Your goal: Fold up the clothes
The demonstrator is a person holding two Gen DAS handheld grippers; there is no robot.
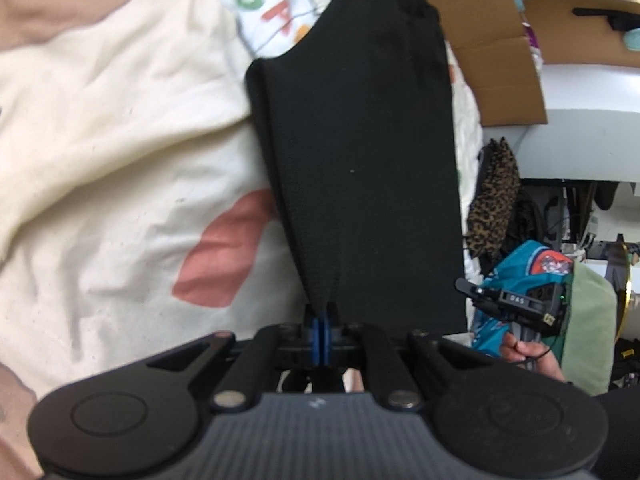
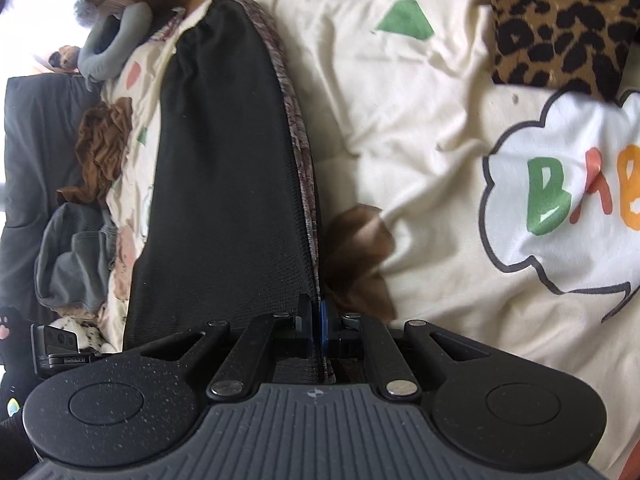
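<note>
a: left gripper?
b: clamped on a corner of the black garment, blue pads pressed together with the cloth pinched between. hanging stretched away from the jaws, above the cream bedspread, near its right edge.

a: and right gripper?
b: same story, closed tight on another edge of the black garment. patterned grey-maroon lining showing along the right border of the cloth (inside face, by the look of it). far end of the garment reaching toward the bedspread's far left corner.

a: lying flat?
b: no, held up by both grippers, draped in folds toward the far end; cannot tell whether the far end touches the bedspread.

a: anything else on the bedspread?
b: white cloud-shaped print with coloured letters toward the right side, leopard-print cushion at the far right corner, brown crumpled cloth and grey clothing along the left edge. small brown blurred thing just right of the garment, too smeared to tell.

a: the person?
b: only a hand under the right gripper, seen from the left wrist, beyond the bedspread's right edge.
</note>
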